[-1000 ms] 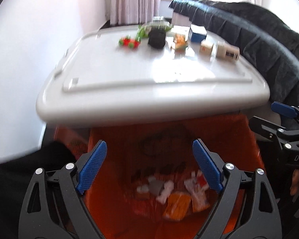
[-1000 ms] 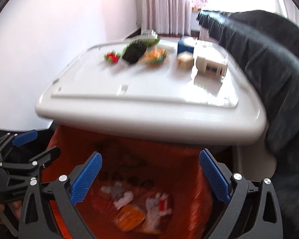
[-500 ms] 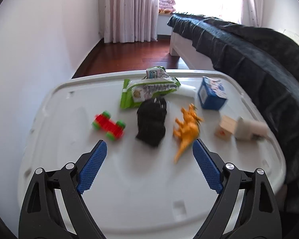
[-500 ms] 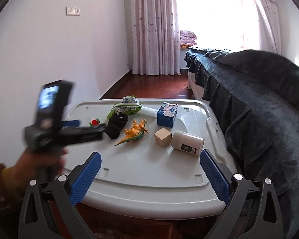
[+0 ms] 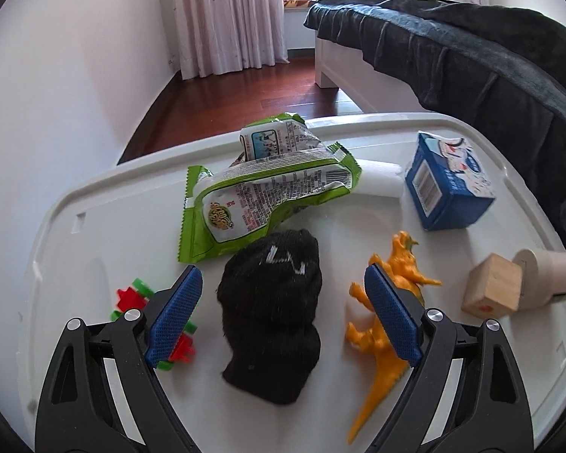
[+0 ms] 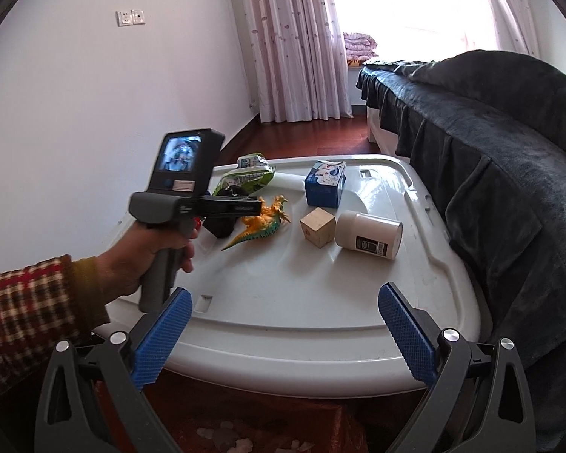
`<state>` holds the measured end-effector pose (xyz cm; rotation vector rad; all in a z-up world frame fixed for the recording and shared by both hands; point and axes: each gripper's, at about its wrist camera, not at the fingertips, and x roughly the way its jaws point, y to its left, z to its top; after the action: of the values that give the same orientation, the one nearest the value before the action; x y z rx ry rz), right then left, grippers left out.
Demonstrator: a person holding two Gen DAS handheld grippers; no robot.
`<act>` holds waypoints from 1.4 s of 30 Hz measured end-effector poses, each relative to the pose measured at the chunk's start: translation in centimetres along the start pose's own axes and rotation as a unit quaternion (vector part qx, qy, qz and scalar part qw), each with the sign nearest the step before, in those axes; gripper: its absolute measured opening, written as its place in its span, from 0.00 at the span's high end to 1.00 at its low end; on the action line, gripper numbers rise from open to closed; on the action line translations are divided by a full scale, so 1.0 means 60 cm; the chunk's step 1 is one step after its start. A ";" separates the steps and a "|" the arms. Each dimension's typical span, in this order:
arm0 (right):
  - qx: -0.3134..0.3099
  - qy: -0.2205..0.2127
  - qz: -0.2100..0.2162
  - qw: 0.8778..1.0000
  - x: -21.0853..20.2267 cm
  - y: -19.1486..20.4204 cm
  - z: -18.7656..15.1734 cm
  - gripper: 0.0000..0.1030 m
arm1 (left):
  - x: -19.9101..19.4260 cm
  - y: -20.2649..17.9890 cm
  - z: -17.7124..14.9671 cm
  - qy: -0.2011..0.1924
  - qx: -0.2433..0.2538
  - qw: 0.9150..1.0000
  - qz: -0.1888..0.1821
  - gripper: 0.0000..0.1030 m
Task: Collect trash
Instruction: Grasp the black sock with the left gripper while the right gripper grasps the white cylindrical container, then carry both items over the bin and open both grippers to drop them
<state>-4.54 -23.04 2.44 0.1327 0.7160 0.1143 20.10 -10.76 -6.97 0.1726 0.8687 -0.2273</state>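
Both views have swung up from the orange bag (image 6: 320,426) below the desk edge to the desk top; the left gripper (image 5: 283,313) now hangs over the items, jaws wide, nothing gripped. Between its blue pads (image 5: 175,317) lies a black fabric bundle (image 5: 271,313), not touched. Red-and-green toy (image 5: 132,298) sits partly behind the left pad; orange dinosaur (image 5: 392,324) partly behind the right pad. Beyond the bundle: green snack wrapper (image 5: 268,196), touching its far edge, a second crumpled wrapper (image 5: 275,139) on top, a white roll (image 5: 381,181) behind. Blue carton (image 5: 445,185) far right; wooden cube (image 5: 492,288) touching a white jar (image 5: 547,279) lying on its side.

Right gripper (image 6: 283,336) wide and empty, over the near desk rim; bag with scraps below it. A hand (image 6: 147,253) in a plaid sleeve holds the left tool.

Desk (image 6: 302,294): white moulded plastic lid. Dark blanket-covered bed (image 6: 509,151) on the right, wood floor, pink curtains, bright window.
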 end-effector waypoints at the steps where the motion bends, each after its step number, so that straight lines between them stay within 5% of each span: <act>1: -0.001 -0.002 0.001 1.000 -0.001 0.001 0.000 0.05 | 0.003 0.002 0.001 0.000 -0.002 1.000 -0.001 0.23; 4: -0.003 -0.003 0.002 1.000 -0.002 0.003 -0.001 0.05 | 0.018 0.004 0.002 0.013 -0.004 1.000 -0.004 0.49; 7: -0.006 -0.003 -0.003 1.000 -0.001 0.001 -0.001 0.05 | 0.019 0.011 -0.002 0.012 -0.008 1.000 0.003 0.55; 17: -0.091 0.028 -0.015 0.995 0.043 -0.040 0.056 0.05 | -0.129 0.044 -0.062 -0.022 -0.035 0.999 -0.015 0.56; 24: -0.282 0.069 -0.034 0.956 0.187 -0.071 0.083 0.05 | -0.220 0.045 -0.109 -0.047 -0.052 0.996 -0.048 0.55; 28: -0.316 0.110 -0.028 0.942 0.266 -0.097 0.085 0.07 | -0.225 0.032 -0.133 -0.040 -0.054 0.996 -0.065 0.55; 34: -0.296 0.154 0.003 0.943 0.325 -0.130 0.097 0.28 | -0.214 0.011 -0.138 -0.030 -0.043 0.995 -0.081 0.55; 37: -0.287 0.182 0.010 0.940 0.343 -0.135 0.094 0.49 | -0.214 0.007 -0.141 -0.029 -0.042 0.995 -0.086 0.55; 42: -0.257 0.185 -0.006 0.948 0.333 -0.130 0.085 0.54 | -0.215 0.005 -0.144 -0.028 -0.043 0.994 -0.092 0.55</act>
<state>14.25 -28.19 -7.90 -0.4048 1.0390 0.3155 5.78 -6.72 -2.51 0.0053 0.8384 -0.3649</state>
